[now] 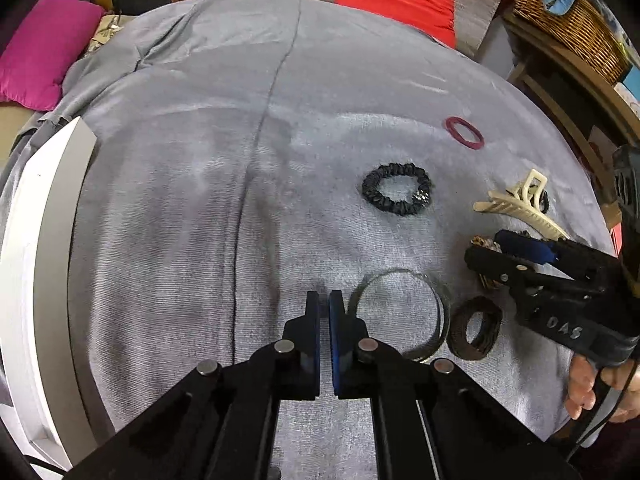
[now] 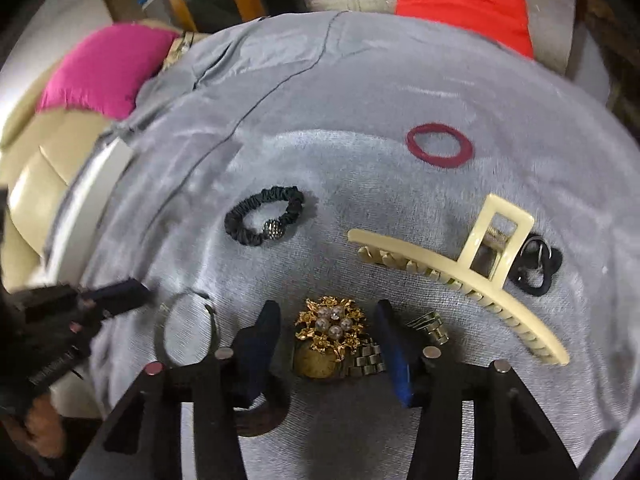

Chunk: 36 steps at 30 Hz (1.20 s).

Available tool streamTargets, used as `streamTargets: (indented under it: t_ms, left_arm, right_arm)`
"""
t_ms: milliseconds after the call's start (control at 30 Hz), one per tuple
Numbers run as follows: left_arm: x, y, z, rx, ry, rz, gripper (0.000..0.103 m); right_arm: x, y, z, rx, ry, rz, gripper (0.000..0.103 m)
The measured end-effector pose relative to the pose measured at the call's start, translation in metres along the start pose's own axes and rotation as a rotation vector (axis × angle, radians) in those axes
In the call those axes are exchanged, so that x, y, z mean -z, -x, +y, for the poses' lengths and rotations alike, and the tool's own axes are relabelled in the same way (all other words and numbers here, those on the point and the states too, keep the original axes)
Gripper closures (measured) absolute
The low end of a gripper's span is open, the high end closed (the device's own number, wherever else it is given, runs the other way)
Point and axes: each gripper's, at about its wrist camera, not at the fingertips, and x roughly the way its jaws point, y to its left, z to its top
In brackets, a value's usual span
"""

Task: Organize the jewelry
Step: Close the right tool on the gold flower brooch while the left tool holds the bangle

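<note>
The grey cloth (image 1: 208,208) lies broad and bare ahead and to the left of the left gripper (image 1: 325,300), with a dark seam (image 1: 256,148) running away from it. Far to its left the white tray (image 1: 48,240) curves along the cloth's edge. To its right the room is crowded.

The left gripper's blue pads are pressed together with nothing seen between them. Its tip hangs just left of the clear bangle (image 1: 400,312), whose near rim lies right beside the right pad; whether they touch cannot be told. Past the bangle lies the brown band (image 1: 476,332), near it. Ahead and right are the black scrunchie (image 1: 397,194), and further off the red band (image 1: 464,133). The cream claw clip (image 1: 520,204) lies well right, behind the right gripper (image 1: 486,246).

From the right wrist view, the right gripper (image 2: 326,322) stands about half open and holds nothing. The gold brooch (image 2: 331,326) with pearls lies between its fingers, apart from both pads, resting on a metal watch band (image 2: 366,360) that passes under the right finger. The claw clip (image 2: 460,268) lies just ahead and right, a small black clip (image 2: 536,268) behind it. The scrunchie (image 2: 264,220) is ahead and left, the red band (image 2: 439,145) beyond with bare cloth around it. The bangle (image 2: 188,328) is just left, and the left gripper (image 2: 120,292) beside that.
</note>
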Motion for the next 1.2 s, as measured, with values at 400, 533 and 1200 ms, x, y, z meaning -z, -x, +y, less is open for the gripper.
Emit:
streamTargets:
  t_ms: [400,533,1200]
  left_arm:
    - [0.004,-0.001,0.01,0.158,0.066,0.075,0.098]
    - [0.004,0.013,0.021,0.203,0.094,0.043,0.09]
    - [0.009,-0.008,-0.014,0.171,-0.005,0.053,0.097]
  right_arm:
    - [0.003,0.015,-0.002,0.023,0.024,-0.067,0.075]
    - [0.002,0.018,-0.008,-0.014,-0.013,-0.063,0.075]
    - [-0.002,0.029,-0.044,-0.335,-0.277,-0.101,0.075]
